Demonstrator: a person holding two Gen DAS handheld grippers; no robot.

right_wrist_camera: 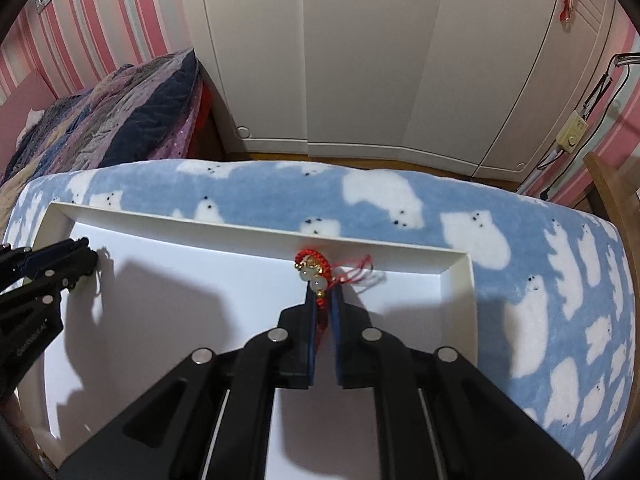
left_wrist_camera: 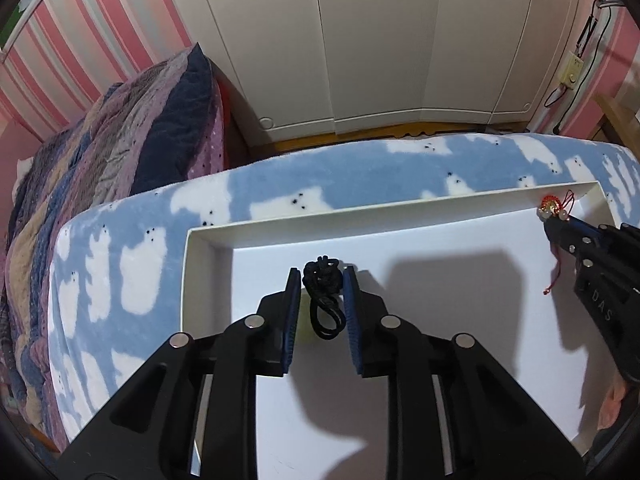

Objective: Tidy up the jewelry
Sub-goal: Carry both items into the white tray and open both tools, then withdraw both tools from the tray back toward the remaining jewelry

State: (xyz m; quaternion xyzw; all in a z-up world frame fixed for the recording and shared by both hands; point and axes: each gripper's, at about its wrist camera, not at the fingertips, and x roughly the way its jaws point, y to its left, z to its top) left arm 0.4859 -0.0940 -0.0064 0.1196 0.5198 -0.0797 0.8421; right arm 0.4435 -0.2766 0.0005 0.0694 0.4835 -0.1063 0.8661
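Note:
A shallow white tray (left_wrist_camera: 360, 210) (right_wrist_camera: 240, 228) lies on a blue fleece blanket. My left gripper (left_wrist_camera: 322, 276) hangs over the tray's left part, its blue pads slightly apart. A knotted black cord bracelet (left_wrist_camera: 324, 284) sits between them, with a thin gap on its left side. My right gripper (right_wrist_camera: 323, 292) is near the tray's far right corner, shut on the tail of a red braided bracelet (right_wrist_camera: 312, 266) with pale beads and a gold charm. The bracelet's loop sticks out past the fingertips by the tray wall. Each view shows the other gripper at its edge: the right gripper (left_wrist_camera: 554, 224) and the left gripper (right_wrist_camera: 94, 258).
The blanket (left_wrist_camera: 320, 176), blue with white bears, covers the surface around the tray. A patchwork quilt (left_wrist_camera: 120, 140) is piled at the left. White wardrobe doors (left_wrist_camera: 360, 40) stand behind. A wall socket with cables (left_wrist_camera: 572, 70) and a wooden edge (right_wrist_camera: 612, 184) are at the right.

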